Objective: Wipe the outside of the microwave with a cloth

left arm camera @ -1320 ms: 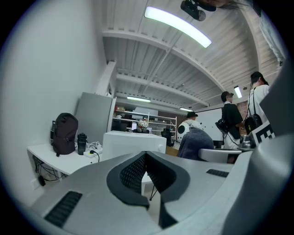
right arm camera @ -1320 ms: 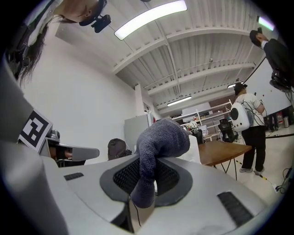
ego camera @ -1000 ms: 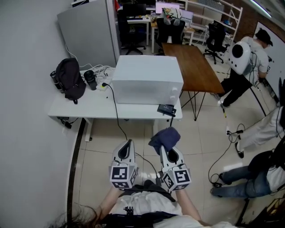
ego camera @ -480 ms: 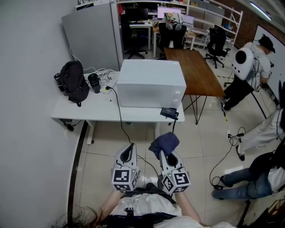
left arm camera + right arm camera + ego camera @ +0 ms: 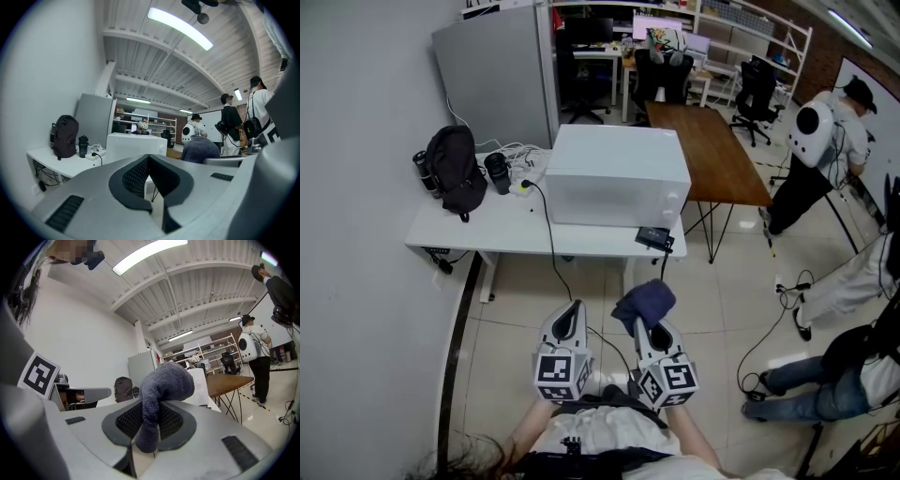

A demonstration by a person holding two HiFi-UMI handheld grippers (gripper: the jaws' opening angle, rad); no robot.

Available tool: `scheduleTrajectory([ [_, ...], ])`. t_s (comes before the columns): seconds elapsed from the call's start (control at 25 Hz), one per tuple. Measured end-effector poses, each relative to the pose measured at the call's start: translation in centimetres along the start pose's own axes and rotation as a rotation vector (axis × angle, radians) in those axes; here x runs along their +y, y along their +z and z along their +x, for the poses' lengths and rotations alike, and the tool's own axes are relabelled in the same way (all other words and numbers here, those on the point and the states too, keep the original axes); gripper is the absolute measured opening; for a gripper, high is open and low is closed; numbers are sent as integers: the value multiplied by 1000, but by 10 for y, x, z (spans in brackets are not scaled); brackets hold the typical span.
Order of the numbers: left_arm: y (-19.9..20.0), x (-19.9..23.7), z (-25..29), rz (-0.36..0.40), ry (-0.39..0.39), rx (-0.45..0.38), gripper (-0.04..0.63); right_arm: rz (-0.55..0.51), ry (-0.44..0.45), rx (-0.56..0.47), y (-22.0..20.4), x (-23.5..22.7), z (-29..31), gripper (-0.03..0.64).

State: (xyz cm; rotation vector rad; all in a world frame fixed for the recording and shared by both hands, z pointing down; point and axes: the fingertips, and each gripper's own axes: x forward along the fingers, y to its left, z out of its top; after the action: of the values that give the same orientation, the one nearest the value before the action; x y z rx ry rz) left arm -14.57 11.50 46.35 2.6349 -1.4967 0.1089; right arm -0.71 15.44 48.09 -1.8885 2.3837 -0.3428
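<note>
Microwave (image 5: 619, 178) stands on the table (image 5: 478, 230), well apart from the right gripper (image 5: 645, 323), which pinches a bunched cloth (image 5: 645, 302), and the left gripper (image 5: 567, 319), closed on nothing; rubbing could drag that narrowly pinched cloth free.

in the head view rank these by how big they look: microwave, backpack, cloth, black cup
1. microwave
2. backpack and cloth: these look about alike, and the cloth is nearer the camera, so I leave them unranked
3. black cup
</note>
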Motion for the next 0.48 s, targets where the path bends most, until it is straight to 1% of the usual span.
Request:
scheduleTrajectory([
  [0.48,-3,-3,3,-5,-3,3,-6,-8,-4,9,-4,-4,0,81],
])
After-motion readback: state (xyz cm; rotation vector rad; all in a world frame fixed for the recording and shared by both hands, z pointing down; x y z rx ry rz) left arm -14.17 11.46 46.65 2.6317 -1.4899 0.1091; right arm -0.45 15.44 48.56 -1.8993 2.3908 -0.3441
